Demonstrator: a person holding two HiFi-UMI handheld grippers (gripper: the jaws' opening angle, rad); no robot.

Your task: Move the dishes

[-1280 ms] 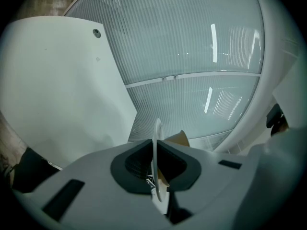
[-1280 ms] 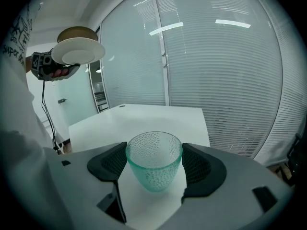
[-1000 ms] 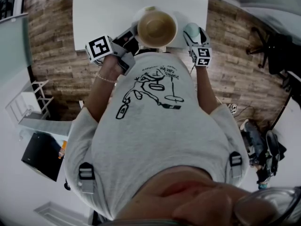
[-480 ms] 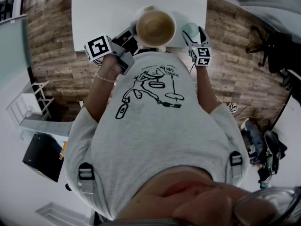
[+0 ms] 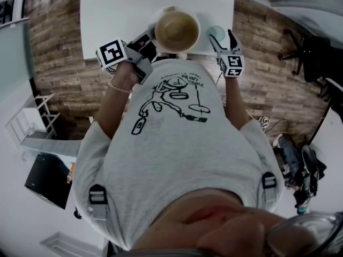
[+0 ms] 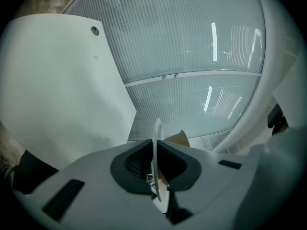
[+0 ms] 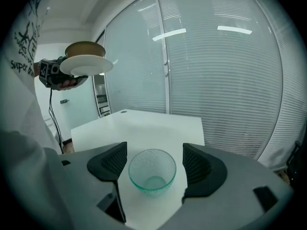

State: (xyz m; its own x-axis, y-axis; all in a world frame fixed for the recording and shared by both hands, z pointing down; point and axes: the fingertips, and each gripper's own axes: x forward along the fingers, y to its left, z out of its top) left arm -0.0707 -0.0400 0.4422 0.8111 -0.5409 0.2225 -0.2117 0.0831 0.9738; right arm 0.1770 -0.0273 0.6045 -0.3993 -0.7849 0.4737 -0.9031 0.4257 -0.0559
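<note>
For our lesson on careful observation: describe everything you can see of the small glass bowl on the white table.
The glass bowl is small, round and clear, greenish, with a dimpled wall. It looks empty and stands upright on the white table. It sits between the parted jaws of the right tool, a gap showing on each side, so only the table touches it.

Even, cool indoor light, white table (image 5: 118, 9) bright and nearly washed out, strip-light reflections glaring on the ribbed glass wall (image 7: 230, 90), soft faint shadows, strong fisheye bending, dark vignetted corners, nearest foreground blurred
</note>
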